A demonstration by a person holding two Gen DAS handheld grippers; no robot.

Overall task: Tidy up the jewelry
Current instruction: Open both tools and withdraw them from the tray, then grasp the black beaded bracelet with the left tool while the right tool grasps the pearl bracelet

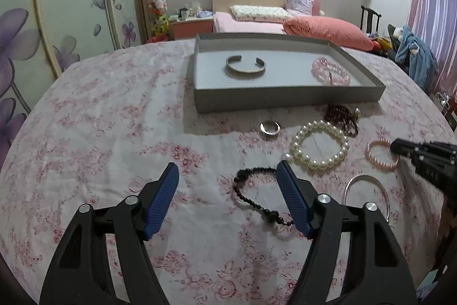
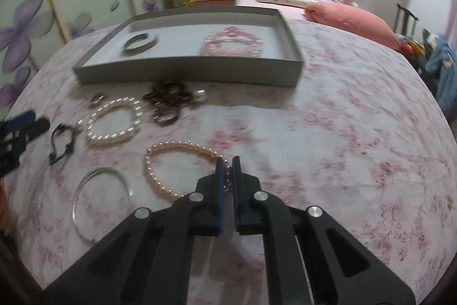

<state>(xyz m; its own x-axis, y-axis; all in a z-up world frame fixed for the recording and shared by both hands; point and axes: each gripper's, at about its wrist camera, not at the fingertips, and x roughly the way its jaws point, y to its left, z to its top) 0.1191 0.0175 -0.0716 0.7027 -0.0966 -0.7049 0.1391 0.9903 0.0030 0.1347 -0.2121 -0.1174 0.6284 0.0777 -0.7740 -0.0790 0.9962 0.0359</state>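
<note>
A grey tray point(image 1: 285, 96) point(image 2: 188, 73) holds a silver cuff point(image 1: 245, 67) point(image 2: 140, 43) and a pink bead bracelet point(image 1: 331, 70) point(image 2: 232, 43). On the floral cloth lie a white pearl bracelet point(image 1: 320, 145) point(image 2: 114, 122), a black bead bracelet point(image 1: 257, 193) point(image 2: 61, 143), a dark red bead string point(image 1: 344, 116) point(image 2: 168, 103), a silver ring point(image 1: 270, 127), a thin silver bangle point(image 1: 367, 193) point(image 2: 100, 196) and a peach pearl bracelet point(image 1: 381, 153) point(image 2: 171, 170). My left gripper point(image 1: 228, 170) is open above the black bracelet. My right gripper point(image 2: 228, 162) is shut on the peach pearl bracelet's right side.
The round table has a pink floral cloth point(image 1: 114, 133) point(image 2: 357, 133). A bed with pillows point(image 1: 285, 19) stands behind it. A wardrobe with purple flowers point(image 1: 57, 19) is to the left. A chair with clothes point(image 1: 414, 53) is at the right.
</note>
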